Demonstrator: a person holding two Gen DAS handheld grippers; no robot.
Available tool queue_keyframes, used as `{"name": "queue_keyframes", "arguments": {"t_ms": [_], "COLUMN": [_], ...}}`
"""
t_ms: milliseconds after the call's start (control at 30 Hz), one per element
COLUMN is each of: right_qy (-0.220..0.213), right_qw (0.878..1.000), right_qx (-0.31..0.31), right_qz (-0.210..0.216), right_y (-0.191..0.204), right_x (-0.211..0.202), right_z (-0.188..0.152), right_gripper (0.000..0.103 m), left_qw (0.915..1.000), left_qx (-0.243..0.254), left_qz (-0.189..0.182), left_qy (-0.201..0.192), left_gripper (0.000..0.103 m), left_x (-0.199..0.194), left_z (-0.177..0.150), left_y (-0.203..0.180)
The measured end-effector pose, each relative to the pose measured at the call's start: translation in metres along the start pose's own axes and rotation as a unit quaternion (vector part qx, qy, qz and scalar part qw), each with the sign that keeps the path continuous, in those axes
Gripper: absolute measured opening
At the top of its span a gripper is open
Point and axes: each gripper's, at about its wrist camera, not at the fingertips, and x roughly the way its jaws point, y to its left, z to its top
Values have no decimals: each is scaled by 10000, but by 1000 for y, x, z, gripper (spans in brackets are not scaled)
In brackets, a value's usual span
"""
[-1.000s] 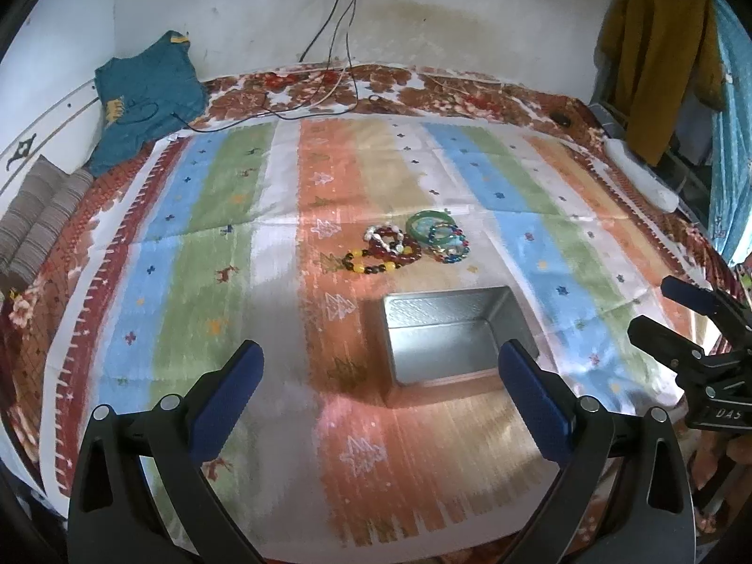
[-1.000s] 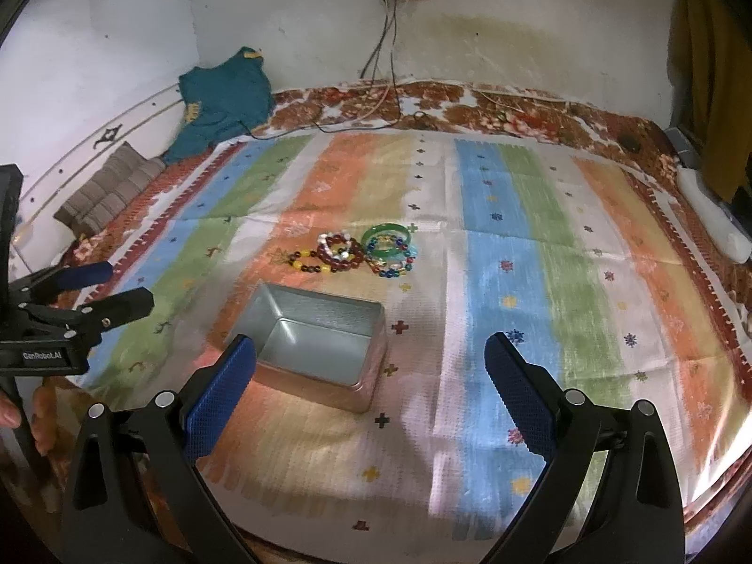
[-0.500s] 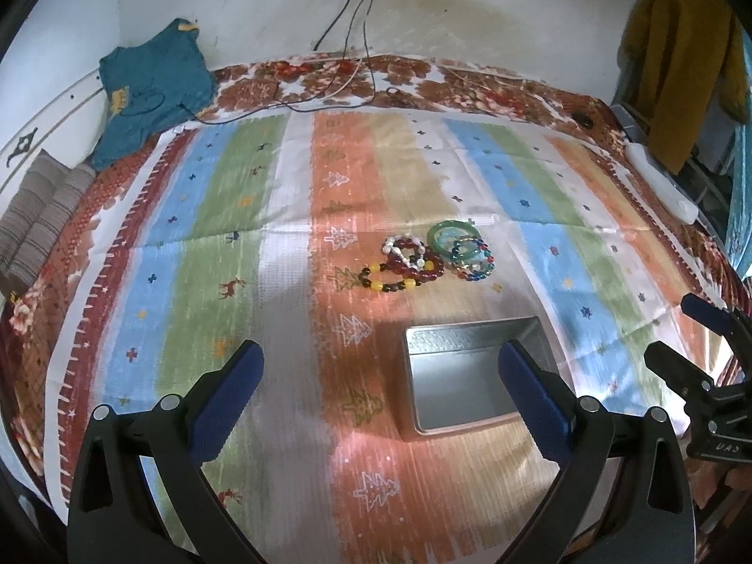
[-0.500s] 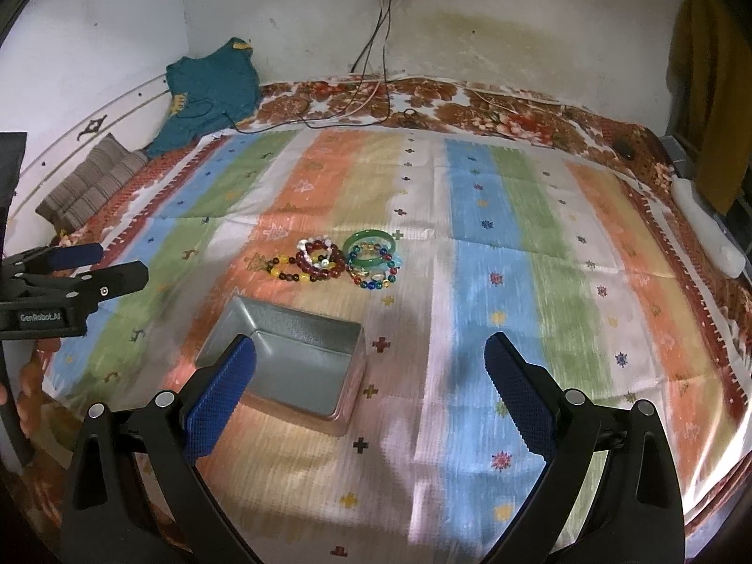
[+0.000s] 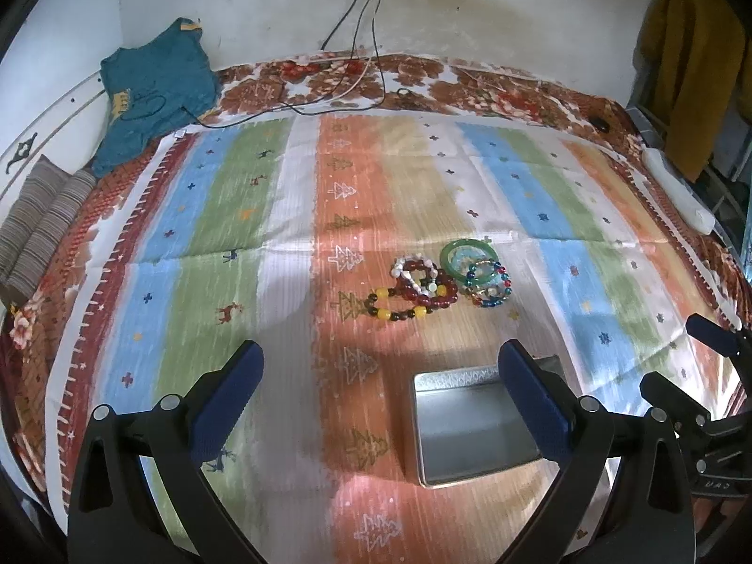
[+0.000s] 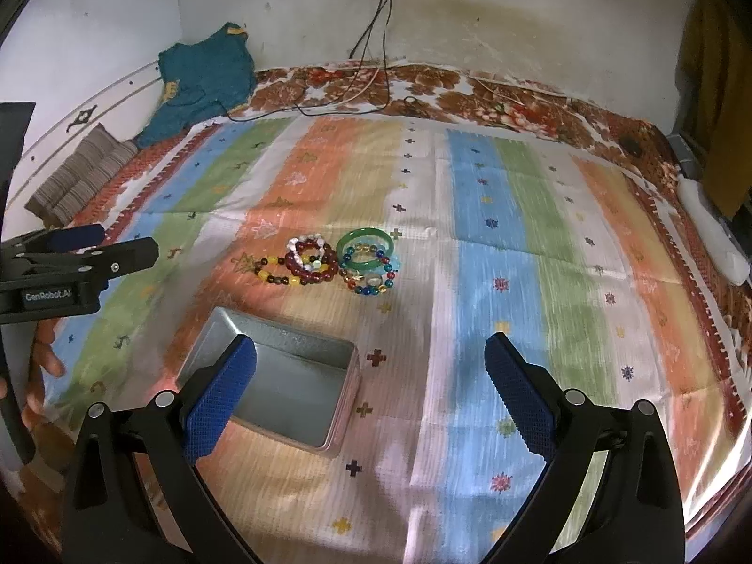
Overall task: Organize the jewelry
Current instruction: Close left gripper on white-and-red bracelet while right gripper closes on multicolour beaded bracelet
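Both the left gripper (image 5: 378, 378) and right gripper (image 6: 371, 369) hang spread wide, grasping nothing. The bracelets (image 6: 329, 263) lie clustered mid-bedspread (image 6: 517, 216), just beyond the tin (image 6: 282, 376). Beaded strands look light and floppy; the green bangle (image 6: 364, 246) looks rigid, slippery, best pinched across its rim.

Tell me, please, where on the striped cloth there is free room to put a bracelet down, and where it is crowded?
Free: the blue and green stripes right of the bracelets, and the cloth left of the metal tin. Crowded: the bracelets overlap in one cluster, with only a narrow gap to the tin.
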Motion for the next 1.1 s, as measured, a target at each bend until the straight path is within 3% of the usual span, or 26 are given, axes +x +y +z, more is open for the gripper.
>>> {"name": "queue_keyframes", "arguments": {"t_ms": [1100], "right_qy": [806], "right_qw": [9966], "right_qx": [67], "right_qz": [-180], "right_y": [-12], "right_x": [92], "right_z": [40], "right_gripper": [99], "left_qw": [9979], "left_qx": [65], "left_qz": [59], "left_qy": [642], "left_gripper": [97], "left_x": [87], "left_z": [55], "left_y": [-6]}}
